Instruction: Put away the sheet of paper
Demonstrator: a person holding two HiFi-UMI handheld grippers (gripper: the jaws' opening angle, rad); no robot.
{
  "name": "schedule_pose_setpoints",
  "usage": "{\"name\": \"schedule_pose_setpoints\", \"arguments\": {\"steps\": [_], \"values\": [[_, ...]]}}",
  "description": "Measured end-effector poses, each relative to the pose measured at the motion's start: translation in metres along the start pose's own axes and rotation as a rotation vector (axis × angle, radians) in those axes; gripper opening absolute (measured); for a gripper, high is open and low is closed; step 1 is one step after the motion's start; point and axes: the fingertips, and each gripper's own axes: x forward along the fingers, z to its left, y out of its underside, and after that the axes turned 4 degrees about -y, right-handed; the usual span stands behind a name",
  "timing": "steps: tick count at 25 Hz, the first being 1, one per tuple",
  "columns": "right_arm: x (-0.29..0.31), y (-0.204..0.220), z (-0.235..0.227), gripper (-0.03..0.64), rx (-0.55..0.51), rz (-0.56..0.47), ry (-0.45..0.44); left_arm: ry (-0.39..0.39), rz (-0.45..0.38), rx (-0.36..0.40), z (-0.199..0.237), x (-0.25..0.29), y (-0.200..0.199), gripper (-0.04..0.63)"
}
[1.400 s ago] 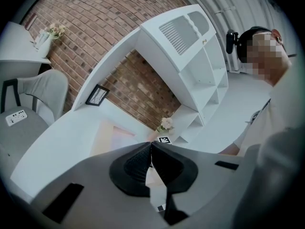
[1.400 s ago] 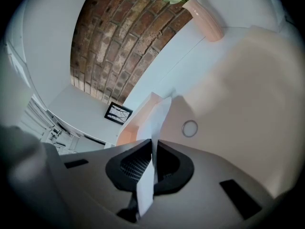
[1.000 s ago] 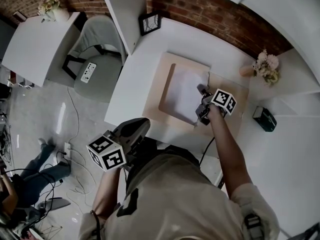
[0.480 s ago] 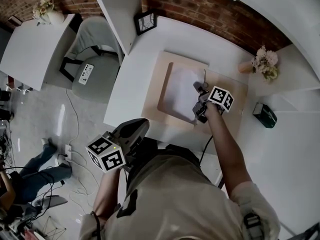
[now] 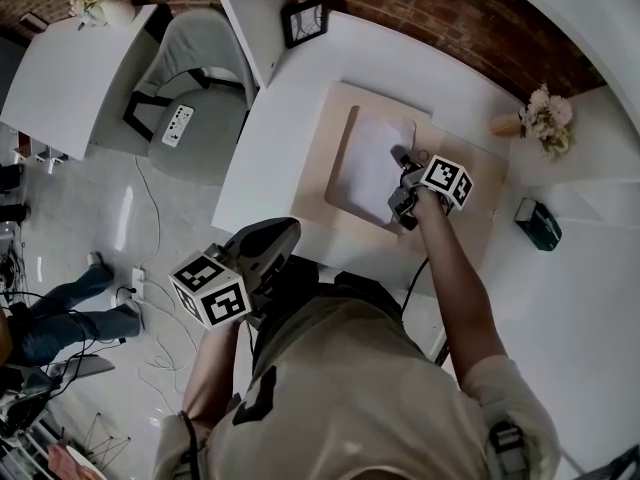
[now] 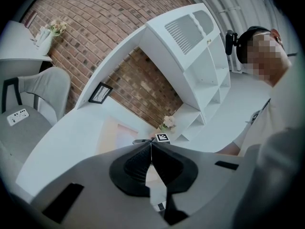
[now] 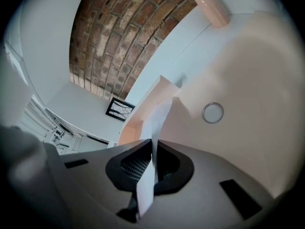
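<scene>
Below brick wall, white desk, paper

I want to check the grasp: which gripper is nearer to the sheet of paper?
Right. The right gripper is shut on the sheet of paper at its edge; the left gripper, shut and empty, hangs off the desk beside the person's body.

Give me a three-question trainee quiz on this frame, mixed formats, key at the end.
1. True or false: the left gripper holds the white sheet of paper.
2. The right gripper is: A open; B shut on the sheet; C shut on nothing.
3. Fill in: the black picture frame stands on the desk in front of a wall made of ____.

Key: 1 false, its jaws are closed on nothing; 2 B; 3 brick.
</scene>
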Motion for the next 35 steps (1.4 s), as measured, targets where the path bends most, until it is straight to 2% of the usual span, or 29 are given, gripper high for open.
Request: {"name": "schedule_pose_setpoints", "arguments": {"steps": [35], "values": [[0.018,0.01,0.017,0.028,0.008,0.028,-0.018,0.007,0.026,-0.03,0.008,0.0,0.005,0.02]]}}
